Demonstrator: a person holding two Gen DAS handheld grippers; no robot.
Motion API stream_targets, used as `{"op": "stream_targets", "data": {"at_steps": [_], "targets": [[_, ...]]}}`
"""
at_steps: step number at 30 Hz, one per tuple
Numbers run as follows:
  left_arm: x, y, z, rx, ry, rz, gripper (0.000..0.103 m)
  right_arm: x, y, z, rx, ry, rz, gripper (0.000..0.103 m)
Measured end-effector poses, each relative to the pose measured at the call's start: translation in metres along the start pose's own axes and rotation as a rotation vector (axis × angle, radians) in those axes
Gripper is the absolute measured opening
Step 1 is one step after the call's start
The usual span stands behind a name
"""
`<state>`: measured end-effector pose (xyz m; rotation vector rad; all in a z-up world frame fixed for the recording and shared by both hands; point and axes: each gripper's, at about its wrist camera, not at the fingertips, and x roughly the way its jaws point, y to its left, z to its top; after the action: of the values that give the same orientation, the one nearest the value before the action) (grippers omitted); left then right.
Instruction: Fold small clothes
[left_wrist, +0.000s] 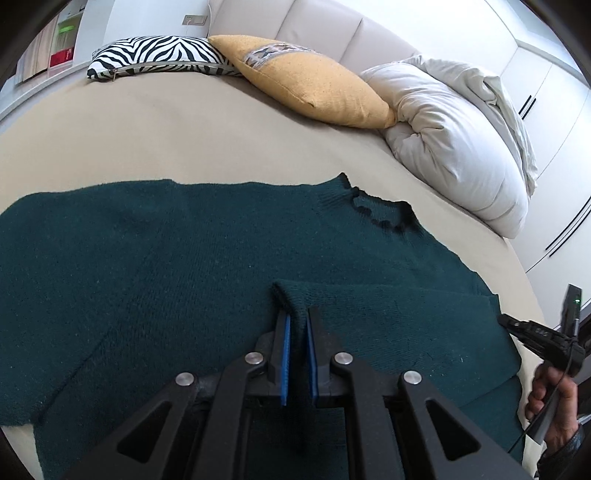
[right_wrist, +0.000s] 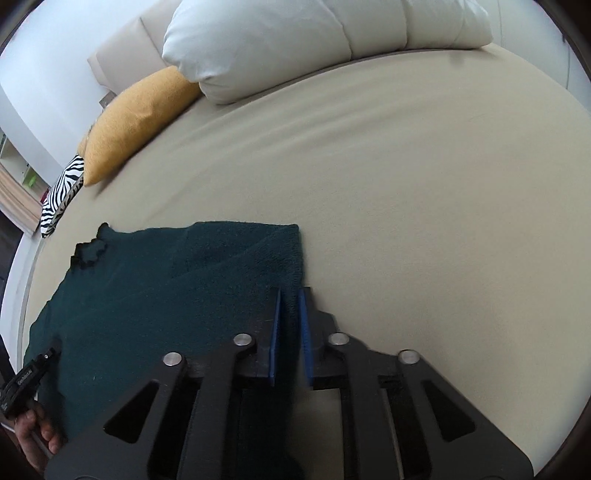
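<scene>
Left tongs (left_wrist: 297, 321) narrow, clamped on a raised fold of dark green sweater (left_wrist: 166, 258). Right tongs (right_wrist: 290, 306) narrow too, pinching the sweater's right edge (right_wrist: 291, 258). Sweater spread flat on the beige bed (right_wrist: 406, 184), collar (left_wrist: 373, 210) toward the pillows (left_wrist: 443, 140), right side apparently folded over the body. Step in hand, as judged: folding the side panel inward. Next move calls for carrying both pinched points across together, laying flat, then releasing.

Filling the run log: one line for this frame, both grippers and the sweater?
left gripper: shut on sweater fold | right gripper: shut on sweater edge | dark green sweater: flat on bed, sleeve folded in
</scene>
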<state>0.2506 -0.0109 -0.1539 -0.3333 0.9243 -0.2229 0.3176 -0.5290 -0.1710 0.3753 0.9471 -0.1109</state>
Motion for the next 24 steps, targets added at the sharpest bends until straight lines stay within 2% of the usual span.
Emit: {"op": "stream_targets", "data": {"at_steps": [2,5,7,10,12,14,16,19,22,24], "targets": [[0.001,0.002,0.0,-0.005,-0.001,-0.004,0.013,-0.017,0.0,-0.002,0.026,-0.023,-0.034,0.021],[0.002,0.003,-0.002,-0.002,-0.005,-0.005,0.014,-0.048,0.015,-0.017,-0.002,-0.07,0.03,0.021],[0.003,0.003,-0.002,0.003,-0.007,-0.001,0.014,-0.055,0.028,-0.031,-0.061,-0.066,0.022,0.021],[0.006,0.003,-0.001,0.004,0.0,-0.004,0.015,-0.023,0.029,-0.047,-0.084,0.036,-0.038,0.021],[0.002,0.006,0.001,-0.01,0.015,-0.022,0.016,-0.016,0.026,-0.046,-0.096,0.006,-0.02,0.02],[-0.013,0.01,0.002,-0.033,0.006,-0.016,0.025,-0.023,0.029,-0.039,-0.065,0.023,-0.026,0.021],[-0.044,0.021,0.002,-0.069,-0.038,-0.041,0.041,-0.04,0.034,-0.037,-0.036,-0.008,-0.048,0.022],[-0.094,0.046,-0.005,-0.093,-0.097,-0.041,0.054,-0.09,0.053,-0.046,-0.058,-0.165,-0.037,0.022],[-0.152,0.101,-0.02,-0.191,-0.17,-0.007,0.058,-0.123,0.085,-0.063,-0.111,-0.257,-0.01,0.033],[-0.189,0.151,-0.034,-0.306,-0.22,0.033,0.061,-0.142,0.114,-0.082,-0.157,-0.321,0.002,0.076]]}}
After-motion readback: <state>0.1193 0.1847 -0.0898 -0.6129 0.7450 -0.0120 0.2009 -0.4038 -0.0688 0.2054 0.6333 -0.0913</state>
